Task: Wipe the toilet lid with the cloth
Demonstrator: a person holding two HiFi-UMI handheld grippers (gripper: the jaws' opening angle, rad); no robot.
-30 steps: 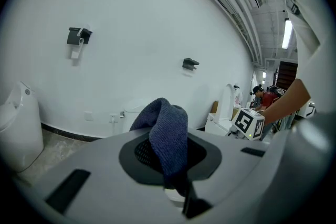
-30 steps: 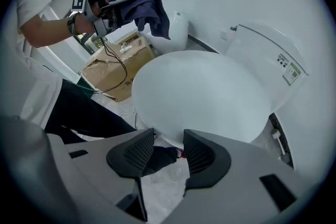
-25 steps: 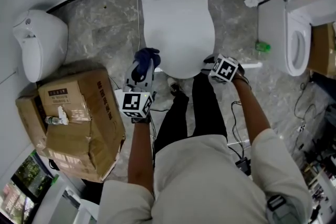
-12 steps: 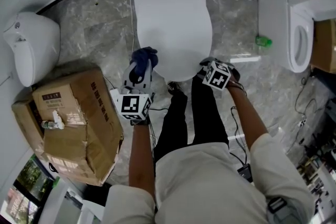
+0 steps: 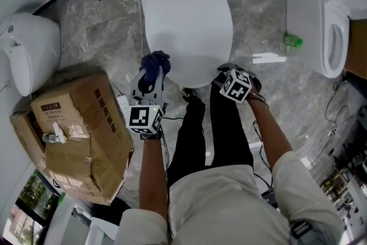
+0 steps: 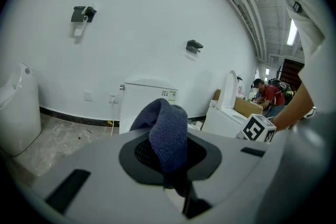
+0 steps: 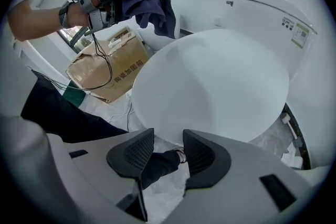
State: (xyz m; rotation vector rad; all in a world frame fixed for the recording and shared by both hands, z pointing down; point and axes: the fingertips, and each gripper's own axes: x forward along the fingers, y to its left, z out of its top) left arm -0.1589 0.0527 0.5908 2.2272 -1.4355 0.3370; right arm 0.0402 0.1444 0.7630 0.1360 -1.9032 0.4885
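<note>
Progress: cloth (image 6: 168,134) is in hand and the lid (image 5: 186,31) is down. By my reading, the wipe itself is all left to do; the lid shows no streaks or wet marks to judge by.
Cloth: dark blue, bunched, standing up out of the left gripper (image 5: 152,74) by the lid's front-left edge. In the right gripper view it hangs just beside the lid; I cannot tell whether they touch.
Left gripper: jaws pinched on the cloth's lower fold.
Right gripper (image 7: 168,152): jaws a little apart and empty; only a trouser leg and floor show through the gap.
Left arm: forearm stretched forward, gripper aimed at the lid's near-left rim.
Right arm: forearm forward, gripper low at the lid's front-right edge, looking up across its top.
</note>
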